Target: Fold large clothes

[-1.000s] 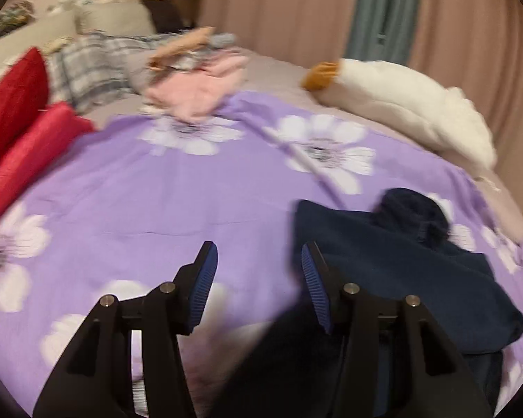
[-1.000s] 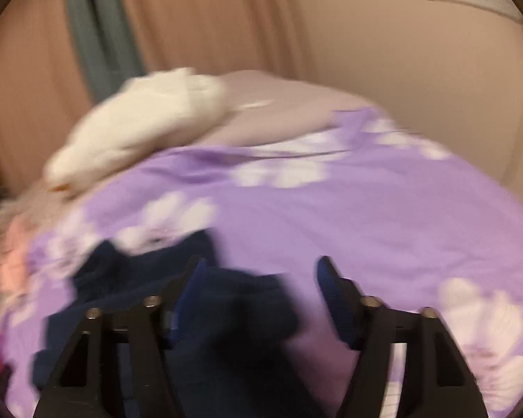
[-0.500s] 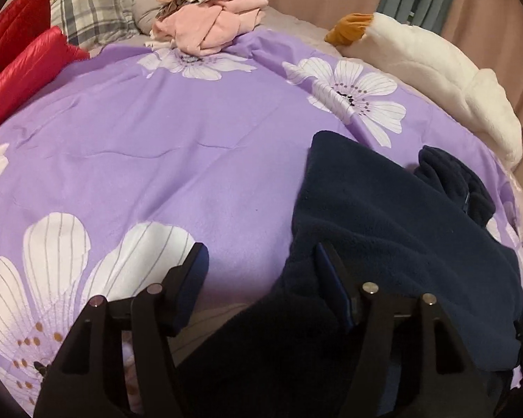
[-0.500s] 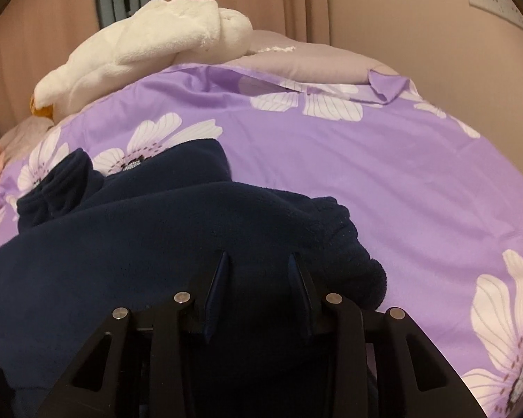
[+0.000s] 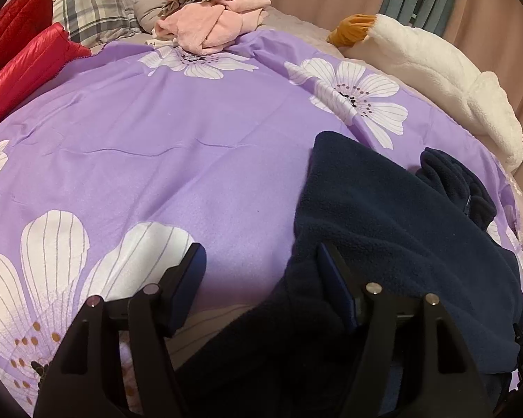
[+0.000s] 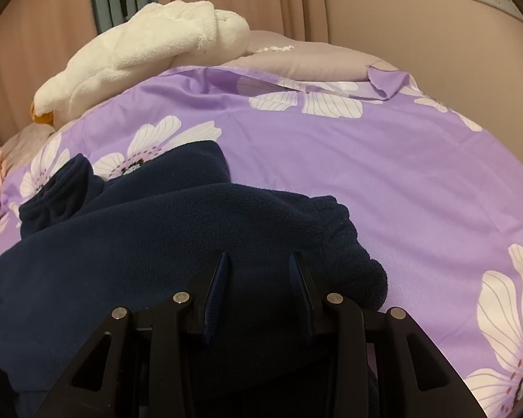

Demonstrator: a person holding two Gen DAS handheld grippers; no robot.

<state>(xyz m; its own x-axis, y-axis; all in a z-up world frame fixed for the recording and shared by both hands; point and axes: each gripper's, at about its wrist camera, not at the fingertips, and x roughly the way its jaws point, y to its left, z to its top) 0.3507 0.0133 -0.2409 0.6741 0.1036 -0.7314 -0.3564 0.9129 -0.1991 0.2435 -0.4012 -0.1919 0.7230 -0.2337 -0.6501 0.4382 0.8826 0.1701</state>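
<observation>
A navy fleece (image 5: 394, 223) lies crumpled on the purple flowered bedspread (image 5: 164, 160), on the side toward the white plush (image 5: 436, 69); its long axis runs from the grippers away toward that plush, a bunched cuff or collar end (image 5: 456, 181) pointing that way. The left hand-held gripper (image 5: 261, 285) has just been opening; its fingers stand apart, one over bare bedspread, the other against the fleece edge, nothing pinched. The right hand-held gripper (image 6: 258, 289) has just been closing; its fingers are drawn close with fleece bunched between them, clamped on the fleece. Beyond the fleece, well apart, sit pink clothes (image 5: 209, 24); red cushions (image 5: 21, 55) further left.
</observation>
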